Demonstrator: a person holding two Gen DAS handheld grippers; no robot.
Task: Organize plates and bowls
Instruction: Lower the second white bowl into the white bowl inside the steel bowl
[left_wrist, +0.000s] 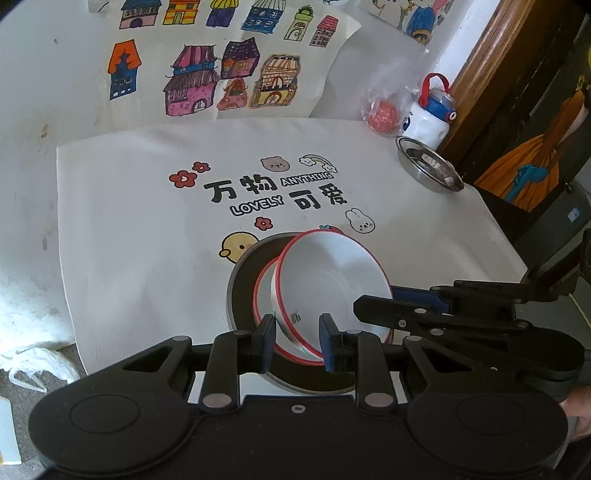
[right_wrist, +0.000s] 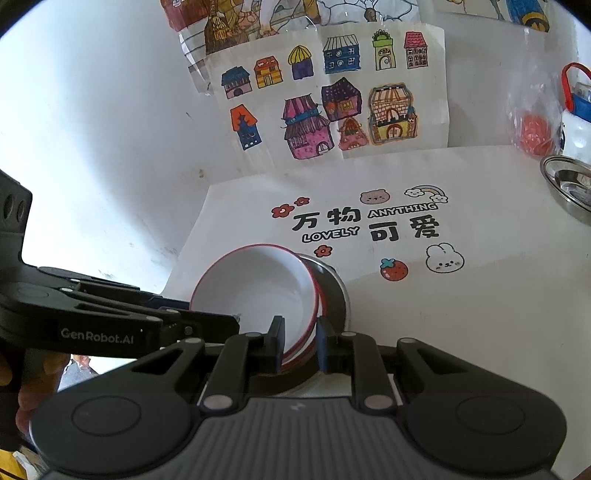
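Note:
A white bowl with a red rim (left_wrist: 332, 273) (right_wrist: 255, 284) is tilted up over a second red-rimmed dish (left_wrist: 264, 291), which lies in a dark grey plate (left_wrist: 243, 280) (right_wrist: 338, 295) on the printed white mat (left_wrist: 147, 221). My left gripper (left_wrist: 298, 341) (right_wrist: 229, 321) is shut on the bowl's near-left rim. My right gripper (right_wrist: 301, 343) (left_wrist: 373, 310) is shut on the opposite side of the rim. The plate's near part is hidden behind the grippers.
A steel bowl (left_wrist: 428, 162) (right_wrist: 569, 184) sits at the mat's far right corner, beside a white bottle with a red handle (left_wrist: 428, 114) and a red object in clear plastic (left_wrist: 384, 112). Drawings of houses (right_wrist: 332, 103) cover the back wall. A crumpled plastic bag (left_wrist: 37, 365) lies off the mat's left edge.

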